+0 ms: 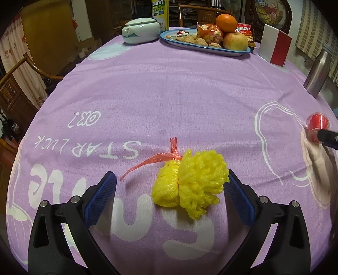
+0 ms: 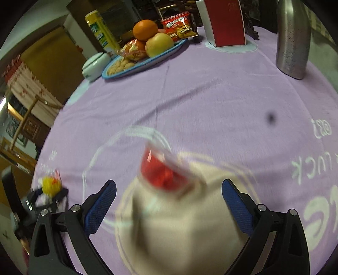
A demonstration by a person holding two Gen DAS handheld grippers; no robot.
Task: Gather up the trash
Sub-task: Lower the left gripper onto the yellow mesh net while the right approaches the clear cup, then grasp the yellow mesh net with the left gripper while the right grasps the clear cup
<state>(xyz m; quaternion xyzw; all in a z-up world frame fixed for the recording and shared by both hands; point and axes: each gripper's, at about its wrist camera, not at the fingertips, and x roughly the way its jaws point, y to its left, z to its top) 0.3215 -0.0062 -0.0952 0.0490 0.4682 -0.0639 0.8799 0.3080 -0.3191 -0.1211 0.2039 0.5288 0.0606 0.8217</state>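
Note:
A yellow foam fruit net (image 1: 191, 183) tied with a red plastic strip (image 1: 156, 159) lies on the purple tablecloth (image 1: 169, 95). My left gripper (image 1: 172, 178) stands open around it, the net close to the right finger (image 1: 238, 198). A clear cup with red contents (image 2: 163, 172) lies tipped on the cloth, blurred, just ahead of my open right gripper (image 2: 169, 187). The same cup (image 1: 316, 129) shows at the far right of the left wrist view, with a dark fingertip beside it. The yellow net (image 2: 50, 185) shows small at the far left of the right wrist view.
A blue tray (image 1: 211, 49) of fruit, nuts and snack packets sits at the far side, beside a pale lidded jar (image 1: 140, 30) and a yellow can (image 1: 160, 12). A red-and-white box (image 2: 224, 23) and steel flask (image 2: 292, 40) stand at the right. Wooden chairs (image 1: 14, 84) line the left edge.

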